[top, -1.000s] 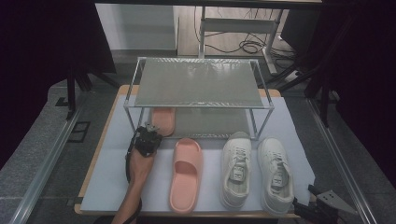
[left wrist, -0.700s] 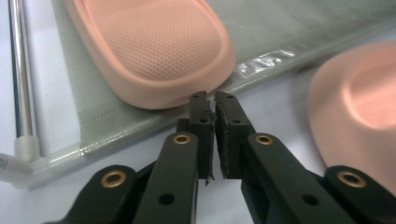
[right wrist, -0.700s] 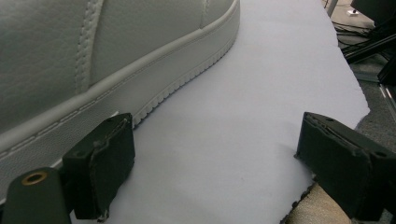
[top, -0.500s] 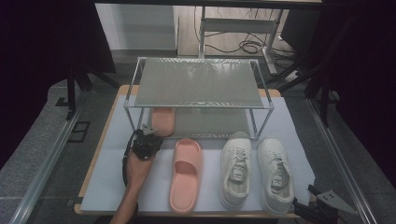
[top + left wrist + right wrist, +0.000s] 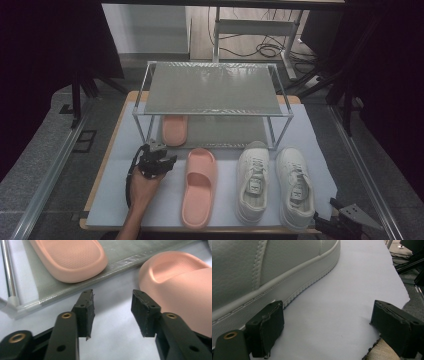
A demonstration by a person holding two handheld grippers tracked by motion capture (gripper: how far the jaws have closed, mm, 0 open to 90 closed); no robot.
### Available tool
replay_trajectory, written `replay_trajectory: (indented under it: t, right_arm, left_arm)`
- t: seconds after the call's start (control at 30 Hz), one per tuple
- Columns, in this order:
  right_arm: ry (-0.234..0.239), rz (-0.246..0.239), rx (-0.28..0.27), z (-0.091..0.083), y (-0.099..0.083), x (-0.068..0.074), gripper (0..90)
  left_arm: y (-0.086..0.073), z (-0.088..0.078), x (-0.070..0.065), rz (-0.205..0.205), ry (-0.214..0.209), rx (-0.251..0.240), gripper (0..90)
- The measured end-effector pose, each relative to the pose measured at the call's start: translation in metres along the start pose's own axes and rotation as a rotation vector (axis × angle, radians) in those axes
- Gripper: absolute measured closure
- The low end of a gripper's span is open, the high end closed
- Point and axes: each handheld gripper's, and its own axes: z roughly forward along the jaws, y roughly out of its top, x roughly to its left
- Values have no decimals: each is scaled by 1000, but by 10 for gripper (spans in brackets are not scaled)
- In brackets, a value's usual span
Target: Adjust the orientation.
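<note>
One pink slide (image 5: 175, 129) lies on the lower shelf (image 5: 125, 255) of a metal rack (image 5: 215, 90); its heel (image 5: 70, 257) is just beyond my left gripper (image 5: 112, 296). The other pink slide (image 5: 199, 185) lies on the white mat, right of the left gripper (image 5: 154, 159), and its toe (image 5: 180, 277) is close by. The left jaws have just been opening and stand apart with nothing between them. My right gripper (image 5: 327, 312) rests open at the mat's near right corner (image 5: 340, 224), beside the right white sneaker (image 5: 262, 265).
A pair of white sneakers (image 5: 255, 180) (image 5: 296, 185) stands on the mat in front of the rack's right half. The rack's mesh top shelf carries nothing. A rack post (image 5: 7, 267) stands left of the left jaws. Cables lie on the floor behind the table.
The left gripper has drawn back from the shelf slide's heel toward the near edge. Its jaws have come apart. The slide stays on the lower shelf.
</note>
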Motion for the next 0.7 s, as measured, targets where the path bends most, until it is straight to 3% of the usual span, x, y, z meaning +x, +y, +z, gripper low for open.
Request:
replay_trajectory:
  t: [0.43,0.7]
  right_arm:
    - [0,0,-1,0,0,0,116]
    - [0,0,-1,0,0,0,116]
  left_arm:
    - [-15,-21,-10,-9,-66,-4,419]
    - [-27,-36,-17,-1,-97,-15,410]
